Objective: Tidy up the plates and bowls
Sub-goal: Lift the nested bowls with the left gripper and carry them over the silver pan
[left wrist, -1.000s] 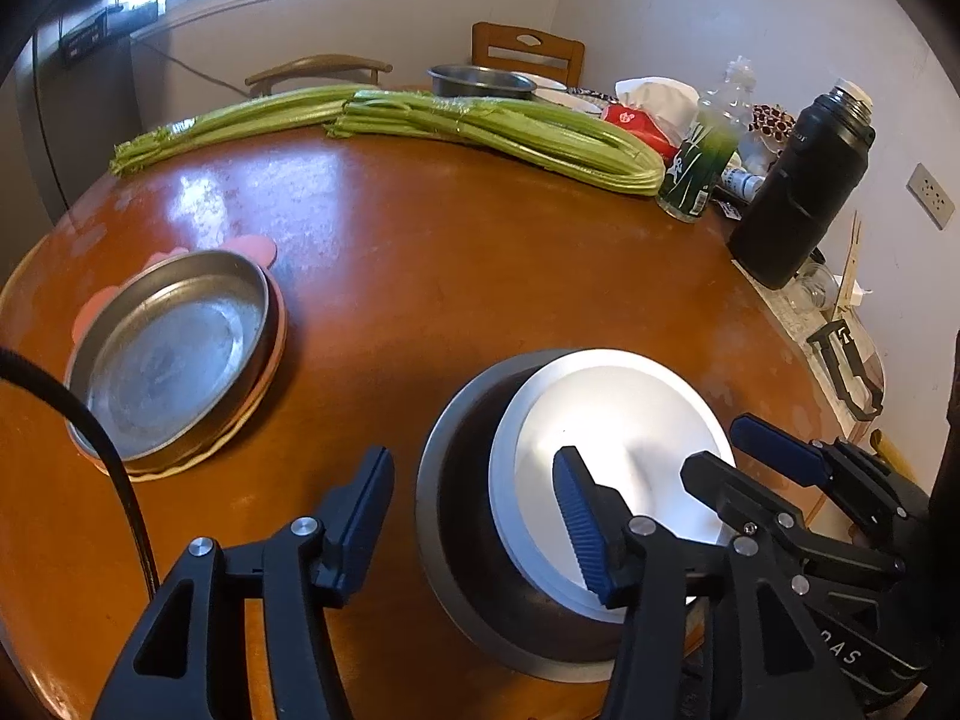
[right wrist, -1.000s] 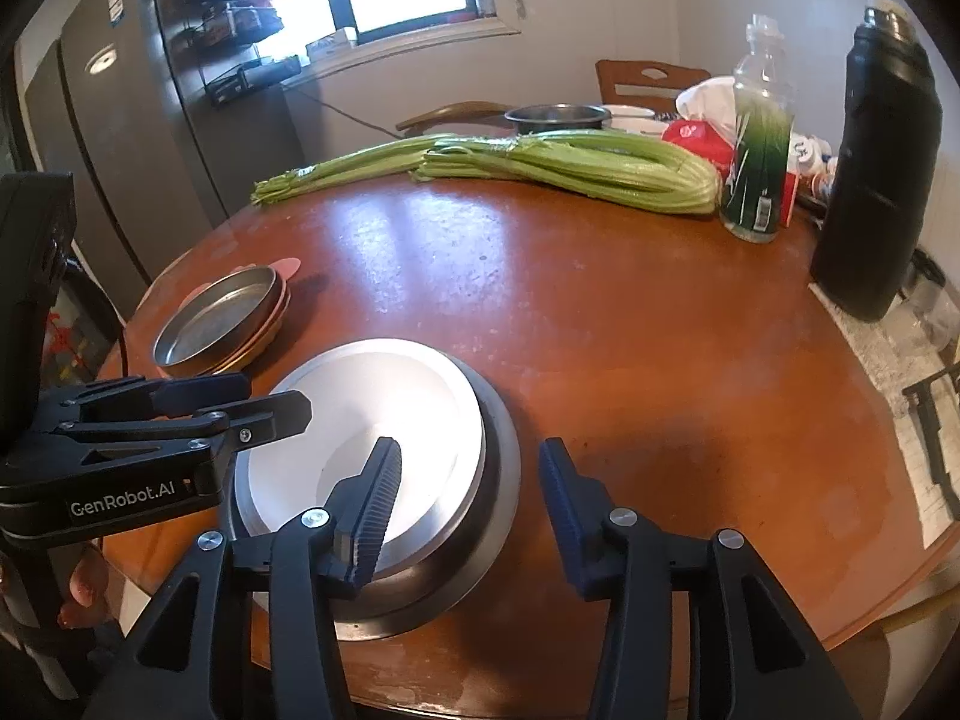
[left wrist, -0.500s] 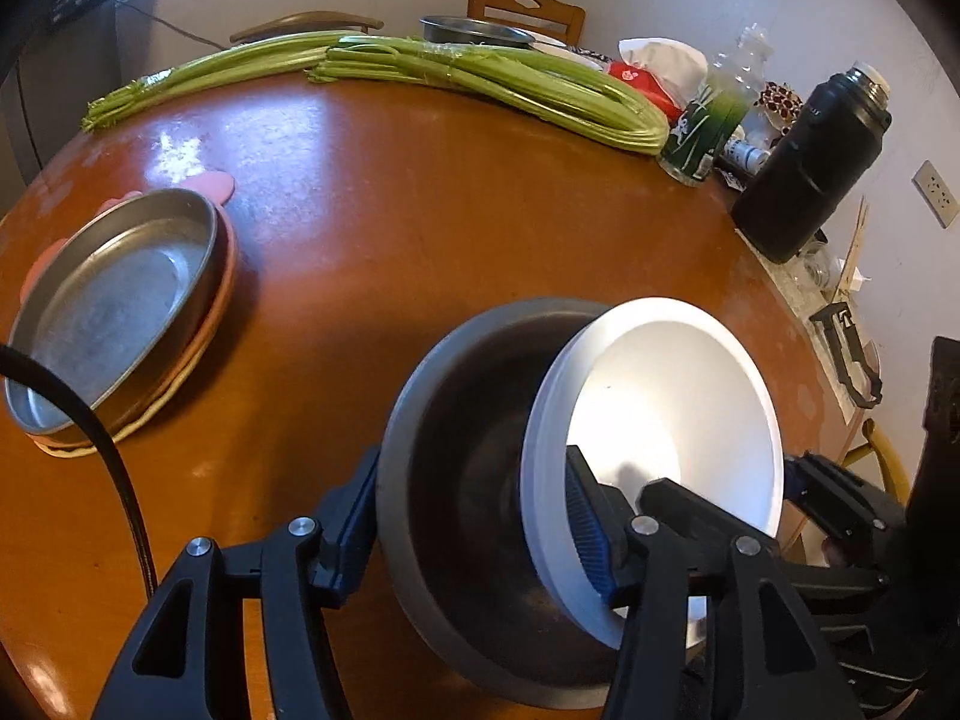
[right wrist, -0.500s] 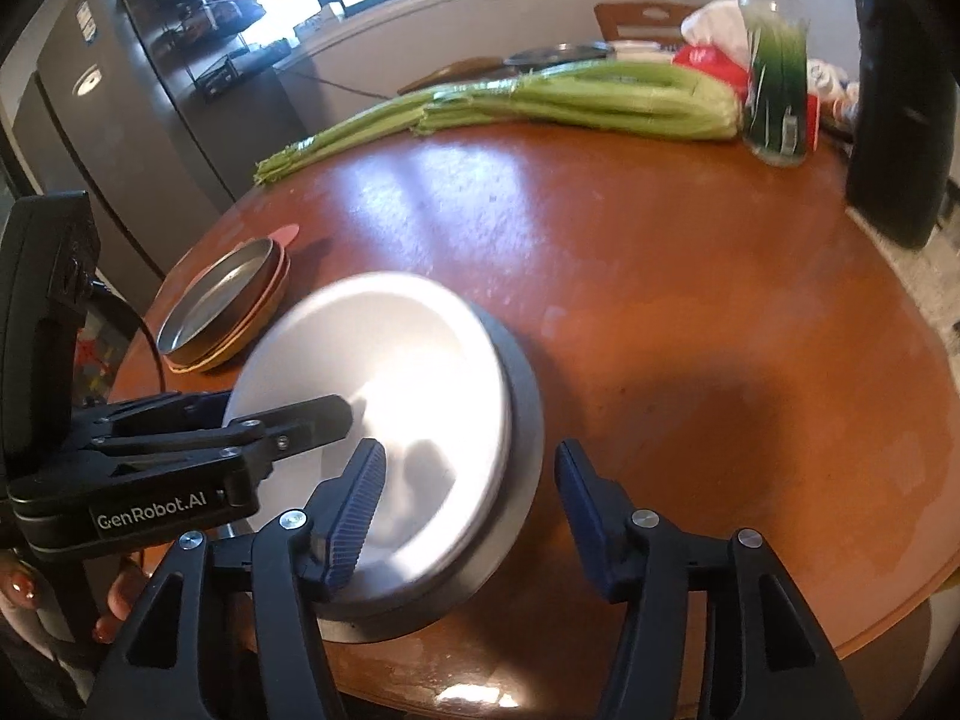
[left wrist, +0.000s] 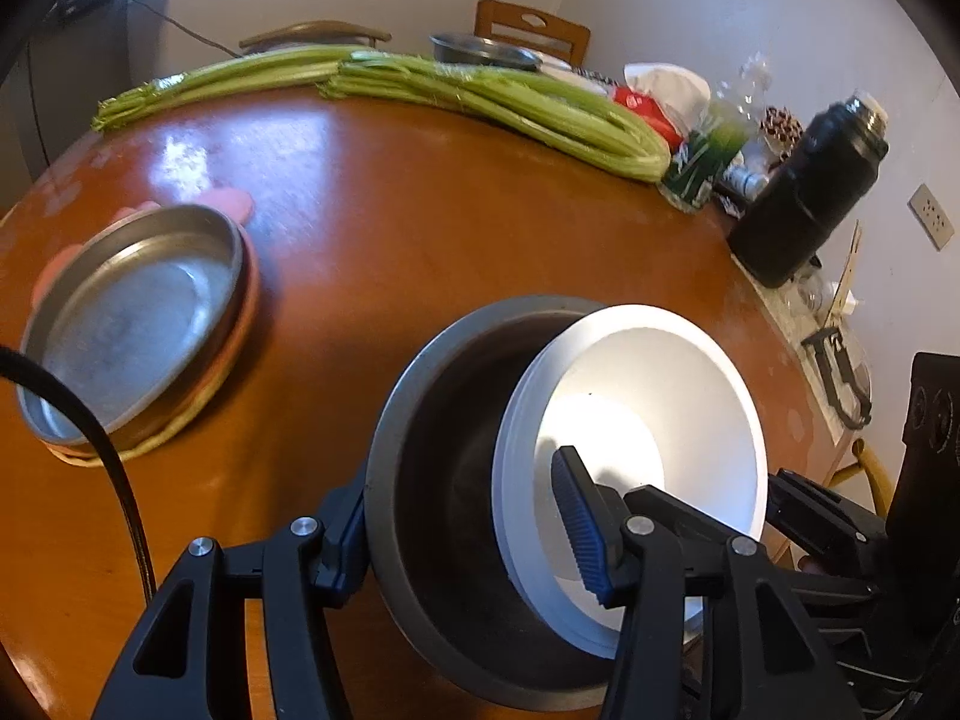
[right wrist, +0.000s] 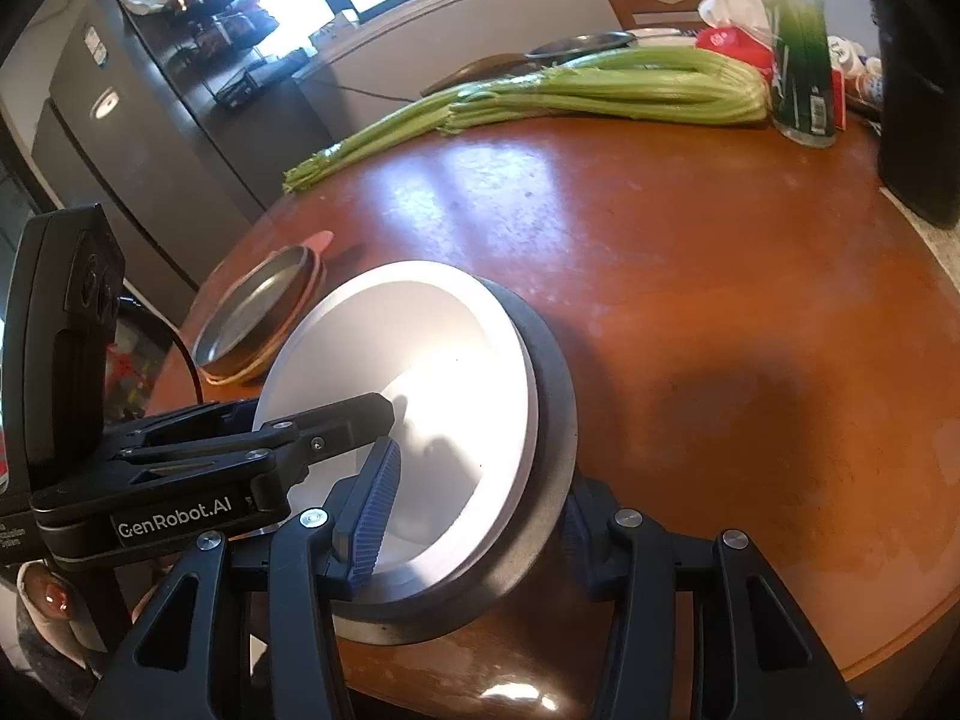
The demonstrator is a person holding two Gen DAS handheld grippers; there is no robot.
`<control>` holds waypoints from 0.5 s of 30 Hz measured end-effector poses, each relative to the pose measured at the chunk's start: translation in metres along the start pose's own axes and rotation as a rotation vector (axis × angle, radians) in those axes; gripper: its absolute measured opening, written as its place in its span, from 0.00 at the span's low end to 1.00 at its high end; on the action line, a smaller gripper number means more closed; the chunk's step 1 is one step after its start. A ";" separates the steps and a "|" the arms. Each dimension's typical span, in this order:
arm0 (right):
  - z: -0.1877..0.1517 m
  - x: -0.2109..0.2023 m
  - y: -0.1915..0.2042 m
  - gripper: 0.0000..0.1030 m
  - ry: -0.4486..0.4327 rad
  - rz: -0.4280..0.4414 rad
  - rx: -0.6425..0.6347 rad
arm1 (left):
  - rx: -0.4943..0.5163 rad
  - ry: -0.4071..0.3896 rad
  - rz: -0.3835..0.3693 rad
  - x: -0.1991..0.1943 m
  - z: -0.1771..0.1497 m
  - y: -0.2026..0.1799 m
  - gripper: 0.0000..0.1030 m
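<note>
A white bowl (left wrist: 648, 390) sits nested in a grey metal bowl (left wrist: 432, 480), and the pair hangs tilted just above the round wooden table (left wrist: 420, 228). My left gripper (left wrist: 459, 474) clamps their near wall, one finger outside the grey bowl and the other inside the white one, its jaws closing. My right gripper (right wrist: 480, 474) straddles the opposite wall of the white bowl (right wrist: 420, 348) and grey bowl (right wrist: 552, 396) in the same way, its jaws also closing. To the left, a metal pan (left wrist: 132, 324) rests on a pink plate (left wrist: 231, 199).
Celery stalks (left wrist: 480, 102) lie along the far side of the table. A green bottle (left wrist: 708, 156), a black flask (left wrist: 810, 192) and packets crowd the right edge. A metal bowl (left wrist: 480, 51) and chairs stand behind. A black cable (left wrist: 90, 438) crosses the near left.
The nested bowls lay flat on the table and now hang tilted in the left gripper. The right gripper's jaws spread, dropped over the rim and came together on it.
</note>
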State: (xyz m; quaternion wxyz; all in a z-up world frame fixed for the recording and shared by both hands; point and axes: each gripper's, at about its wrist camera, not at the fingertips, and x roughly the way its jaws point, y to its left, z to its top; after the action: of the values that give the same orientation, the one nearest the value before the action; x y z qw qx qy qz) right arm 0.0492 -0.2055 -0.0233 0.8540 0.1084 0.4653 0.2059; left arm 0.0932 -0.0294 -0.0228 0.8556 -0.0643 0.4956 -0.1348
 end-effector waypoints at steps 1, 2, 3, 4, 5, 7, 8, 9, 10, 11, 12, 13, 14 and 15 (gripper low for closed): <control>0.003 0.000 0.005 0.50 -0.005 0.002 -0.010 | -0.003 -0.010 0.002 -0.004 0.002 0.003 0.52; 0.006 0.000 0.009 0.50 -0.011 0.005 -0.018 | -0.007 -0.018 0.005 -0.007 0.004 0.005 0.52; 0.009 0.000 0.013 0.50 -0.013 0.010 -0.024 | -0.008 -0.026 0.009 -0.011 0.006 0.008 0.53; 0.012 0.002 0.016 0.50 -0.013 0.016 -0.027 | -0.009 -0.037 0.015 -0.015 0.008 0.011 0.53; 0.016 0.003 0.020 0.50 -0.013 0.024 -0.033 | -0.013 -0.044 0.023 -0.019 0.010 0.016 0.53; 0.022 0.007 0.029 0.50 -0.011 0.037 -0.046 | -0.023 -0.055 0.027 -0.026 0.014 0.024 0.53; 0.025 0.009 0.035 0.50 -0.012 0.040 -0.057 | -0.030 -0.058 0.027 -0.028 0.016 0.029 0.53; 0.029 0.011 0.042 0.50 -0.013 0.044 -0.071 | -0.038 -0.062 0.029 -0.031 0.018 0.034 0.53; 0.032 0.013 0.046 0.50 -0.013 0.047 -0.081 | -0.047 -0.070 0.037 -0.035 0.021 0.041 0.54; 0.035 0.015 0.053 0.50 -0.015 0.054 -0.093 | -0.054 -0.078 0.046 -0.038 0.023 0.046 0.54; 0.039 0.017 0.057 0.50 -0.017 0.060 -0.102 | -0.057 -0.084 0.052 -0.040 0.024 0.050 0.54; 0.042 0.019 0.064 0.50 -0.018 0.066 -0.111 | -0.061 -0.093 0.058 -0.044 0.026 0.055 0.54; 0.046 0.022 0.070 0.50 -0.021 0.072 -0.120 | -0.070 -0.101 0.062 -0.047 0.028 0.060 0.54; 0.050 0.024 0.077 0.50 -0.024 0.077 -0.131 | -0.078 -0.111 0.068 -0.051 0.031 0.067 0.54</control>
State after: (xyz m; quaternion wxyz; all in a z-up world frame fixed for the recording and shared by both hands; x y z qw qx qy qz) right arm 0.0834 -0.1252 0.0146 0.8562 0.0725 0.4360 0.2676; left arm 0.1067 0.0494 0.0186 0.8826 -0.0883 0.4544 -0.0825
